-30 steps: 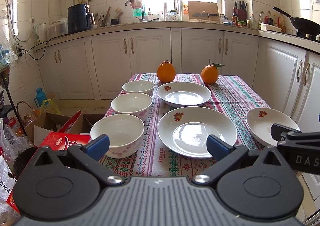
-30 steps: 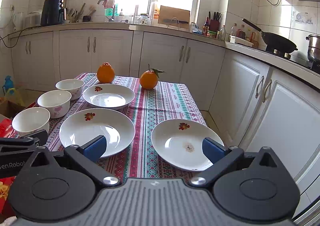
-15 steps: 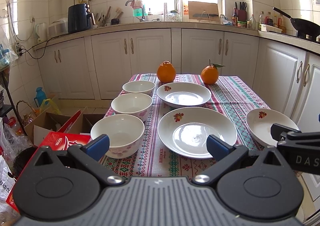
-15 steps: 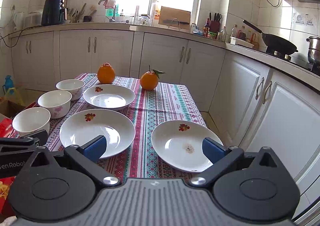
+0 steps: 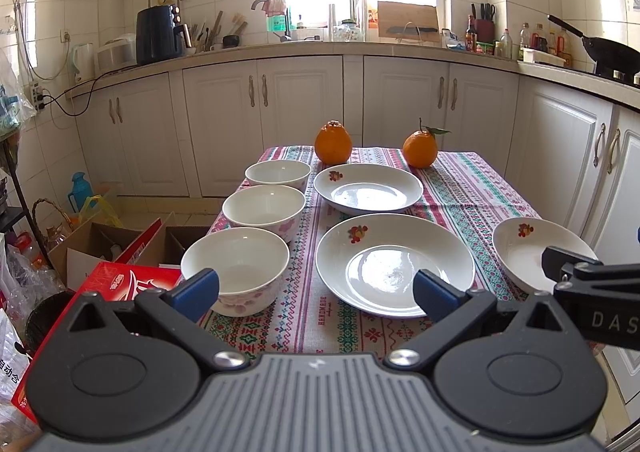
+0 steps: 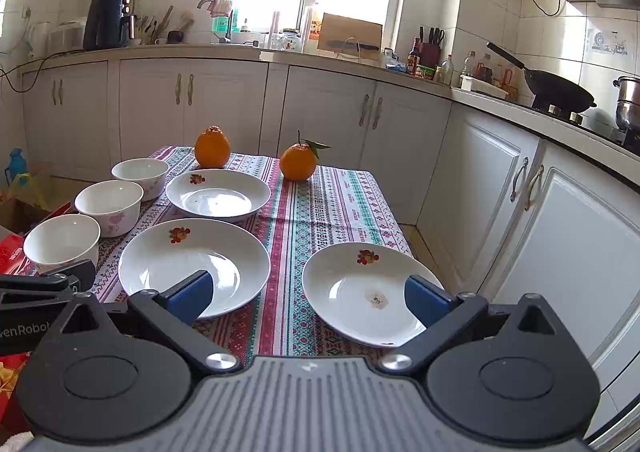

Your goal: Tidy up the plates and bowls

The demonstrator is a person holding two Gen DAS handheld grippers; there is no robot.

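White cabinets line the kitchen walls behind the table [image 5: 472,188], which carries a striped patterned tablecloth [image 6: 340,204]. Three white plates and three white bowls rest on the cloth. The near centre plate [image 5: 394,264] lies directly ahead of the left tool [image 5: 316,288], with its near rim between the two blue fingertips. The far plate [image 5: 368,188] sits beyond it, well apart from the tool. The right plate [image 6: 370,292] lies at the table's right edge, directly ahead of the right tool [image 6: 306,294]; the right fingertip overlaps its near rim in the right wrist view, and contact cannot be told. The bowls form a single column along the left edge: the near bowl [image 5: 236,270] sits just beyond the left fingertip of the left tool, the middle bowl [image 5: 264,212] behind it, the far bowl [image 5: 278,174] last. No dish is stacked on another. Two oranges [image 5: 333,137] stand at the far end of the table, beyond the far plate, one with a stem and leaf. Both tools are spread wide and hold nothing. Both are positioned at the near edge of the table, side by side, clear of the dishes.
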